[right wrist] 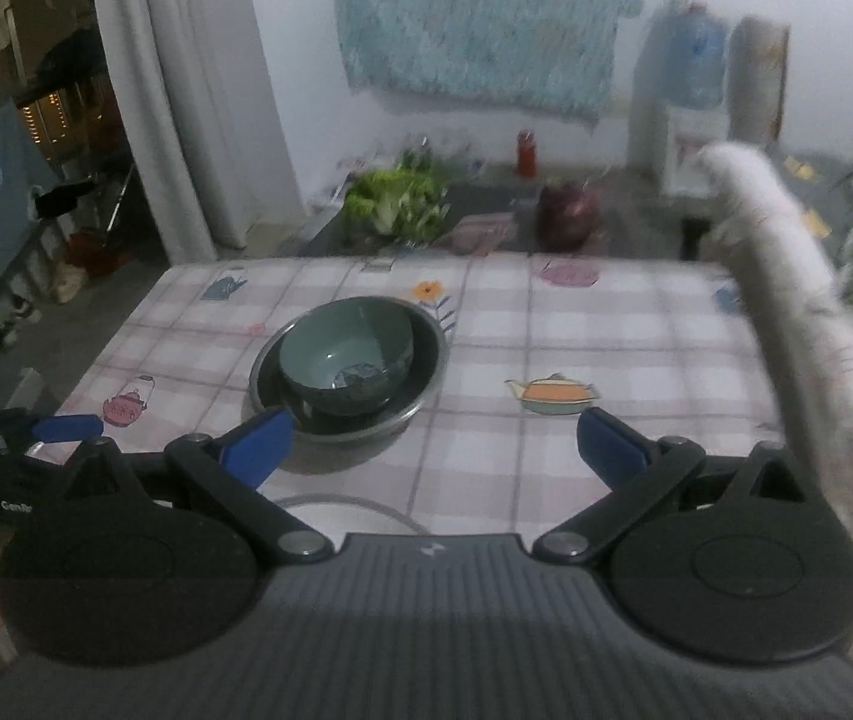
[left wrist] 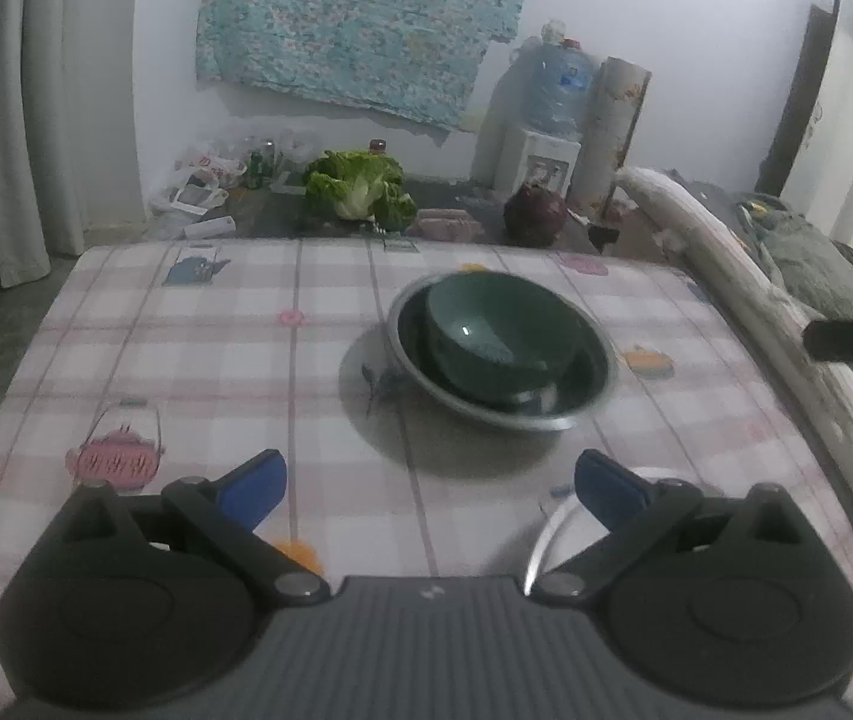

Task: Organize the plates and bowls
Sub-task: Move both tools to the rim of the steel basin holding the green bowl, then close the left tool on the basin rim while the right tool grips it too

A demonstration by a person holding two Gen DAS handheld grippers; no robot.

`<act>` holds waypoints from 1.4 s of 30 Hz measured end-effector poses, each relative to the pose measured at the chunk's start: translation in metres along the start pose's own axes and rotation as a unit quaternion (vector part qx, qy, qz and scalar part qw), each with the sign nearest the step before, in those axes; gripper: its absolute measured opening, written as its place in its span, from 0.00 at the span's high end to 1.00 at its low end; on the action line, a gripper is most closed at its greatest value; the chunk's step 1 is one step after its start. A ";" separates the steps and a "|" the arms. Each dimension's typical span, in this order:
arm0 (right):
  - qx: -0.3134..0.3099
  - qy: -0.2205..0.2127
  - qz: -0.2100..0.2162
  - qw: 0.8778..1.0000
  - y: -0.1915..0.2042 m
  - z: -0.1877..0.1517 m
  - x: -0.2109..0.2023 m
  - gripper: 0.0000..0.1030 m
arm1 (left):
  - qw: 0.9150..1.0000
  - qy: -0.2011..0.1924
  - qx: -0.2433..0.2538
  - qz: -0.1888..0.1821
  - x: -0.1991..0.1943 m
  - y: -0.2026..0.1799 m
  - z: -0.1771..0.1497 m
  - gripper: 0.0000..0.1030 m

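Green bowl (left wrist: pixel 501 333) nested in the metal basin (left wrist: pixel 501 402).
The basin is set on the checked tablecloth (left wrist: pixel 186 360); both the left gripper (left wrist: pixel 429 489) and right gripper (right wrist: pixel 433 450) are held spread apart, empty, near the basin.

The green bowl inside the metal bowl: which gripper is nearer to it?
Right. The right gripper has one fingertip at the metal bowl holding the green bowl; the left gripper sits farther back.

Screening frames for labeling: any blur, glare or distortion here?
Left wrist: dim, fisheye bends the table edges, green bowl and steel basin slightly smeared, small glint inside the bowl. Right wrist: heavier motion blur, worst on the wall cloth and water jug; bowl readable.
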State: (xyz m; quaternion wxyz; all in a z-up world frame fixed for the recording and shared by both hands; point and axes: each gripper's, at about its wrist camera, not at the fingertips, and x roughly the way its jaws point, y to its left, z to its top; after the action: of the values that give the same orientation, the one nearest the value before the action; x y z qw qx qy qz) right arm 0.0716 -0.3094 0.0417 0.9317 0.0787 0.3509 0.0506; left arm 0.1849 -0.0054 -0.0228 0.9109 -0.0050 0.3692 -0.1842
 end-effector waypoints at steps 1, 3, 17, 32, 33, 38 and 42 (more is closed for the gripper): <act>0.007 0.008 0.004 1.000 -0.005 0.005 0.012 0.01 | 1.000 -0.001 -0.001 -0.003 0.007 0.002 0.005 0.02; 0.021 0.029 0.014 0.999 -0.016 0.015 0.038 0.01 | 1.000 -0.002 -0.005 -0.014 0.020 0.006 0.013 0.04; 0.071 0.114 0.062 0.989 -0.046 0.037 0.179 0.41 | 0.997 0.029 -0.067 -0.024 0.091 0.026 0.048 0.49; 0.097 0.139 0.094 0.981 -0.044 0.035 0.225 0.88 | 0.987 0.091 -0.122 -0.043 0.130 0.038 0.050 0.85; 0.098 0.139 0.096 0.981 -0.042 0.035 0.226 0.90 | 0.987 0.092 -0.125 -0.041 0.130 0.038 0.050 0.85; 0.101 0.138 0.095 0.981 -0.039 0.035 0.225 0.92 | 0.985 0.098 -0.135 -0.034 0.129 0.038 0.050 0.87; 0.101 0.144 0.098 0.979 -0.038 0.032 0.220 0.92 | 0.985 0.106 -0.134 -0.033 0.123 0.036 0.047 0.87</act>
State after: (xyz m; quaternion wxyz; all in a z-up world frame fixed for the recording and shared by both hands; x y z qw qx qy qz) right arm 0.2584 -0.3176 -0.0837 0.8492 0.1986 0.4752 0.1166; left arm 0.3100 -0.0196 -0.0764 0.8512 -0.1198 0.4843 -0.1629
